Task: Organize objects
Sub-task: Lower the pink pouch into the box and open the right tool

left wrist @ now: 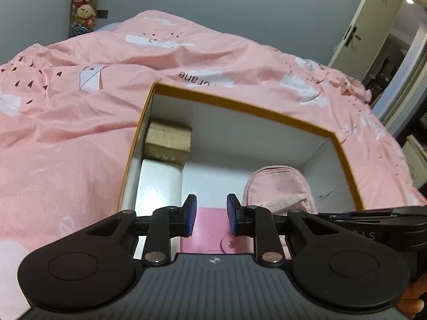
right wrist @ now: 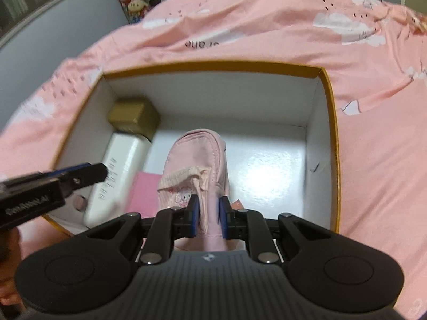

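An open white box with an orange rim (left wrist: 240,106) (right wrist: 218,65) lies on the bed. Inside it are a gold box (left wrist: 168,140) (right wrist: 133,116), a white box (left wrist: 158,184) (right wrist: 120,170), a pink wallet (left wrist: 210,229) (right wrist: 142,189) and a pink fabric pouch (left wrist: 280,186) (right wrist: 198,154). My right gripper (right wrist: 209,217) is shut on the near end of the pouch, inside the box. My left gripper (left wrist: 210,217) is open and empty, just above the wallet. The left gripper also shows in the right wrist view (right wrist: 80,176).
The pink printed duvet (left wrist: 66,133) (right wrist: 373,133) surrounds the box. Plush toys (left wrist: 84,5) hang on the far wall. A door (left wrist: 360,26) stands at the right.
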A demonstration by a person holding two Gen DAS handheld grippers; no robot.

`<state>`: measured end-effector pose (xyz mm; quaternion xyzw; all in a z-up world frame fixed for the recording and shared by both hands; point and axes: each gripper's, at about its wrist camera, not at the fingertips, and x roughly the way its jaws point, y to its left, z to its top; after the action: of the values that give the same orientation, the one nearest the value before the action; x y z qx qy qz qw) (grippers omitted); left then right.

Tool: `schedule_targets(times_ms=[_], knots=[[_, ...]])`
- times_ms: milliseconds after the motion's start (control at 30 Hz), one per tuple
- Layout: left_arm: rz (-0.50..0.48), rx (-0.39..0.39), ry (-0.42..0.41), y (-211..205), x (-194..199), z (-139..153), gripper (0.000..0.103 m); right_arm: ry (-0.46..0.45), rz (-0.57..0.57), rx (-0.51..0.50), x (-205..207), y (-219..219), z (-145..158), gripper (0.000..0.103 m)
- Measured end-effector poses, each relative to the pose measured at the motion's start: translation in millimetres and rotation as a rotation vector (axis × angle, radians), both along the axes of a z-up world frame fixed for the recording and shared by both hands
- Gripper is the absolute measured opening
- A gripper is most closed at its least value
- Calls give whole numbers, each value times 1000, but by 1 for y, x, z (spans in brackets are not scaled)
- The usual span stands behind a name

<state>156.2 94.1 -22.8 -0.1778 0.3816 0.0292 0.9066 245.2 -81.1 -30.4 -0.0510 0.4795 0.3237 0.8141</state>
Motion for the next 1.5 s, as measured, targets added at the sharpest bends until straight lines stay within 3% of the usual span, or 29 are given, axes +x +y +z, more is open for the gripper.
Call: schedule_targets(times_ms=[133, 300, 933, 1200, 1300, 1500], knots=[[8, -22, -20, 13, -2, 10, 27, 76, -2, 87, 0, -1, 7, 17], [18, -27, -27, 17, -2, 14, 27, 172, -3, 136, -1, 16, -5, 17], [11, 41, 16, -5, -1, -7, 27, 267, 0, 97, 9, 41, -49, 17], [17, 94, 31, -12, -6, -15, 27, 173, 46, 54, 0, 45, -45, 26], [20, 101, 22, -13, -9, -15, 30, 105, 66, 32, -6, 46, -41, 42], [26, 101, -6, -13, -13, -13, 31, 7, 74, 11, -14, 41, -36, 56]])
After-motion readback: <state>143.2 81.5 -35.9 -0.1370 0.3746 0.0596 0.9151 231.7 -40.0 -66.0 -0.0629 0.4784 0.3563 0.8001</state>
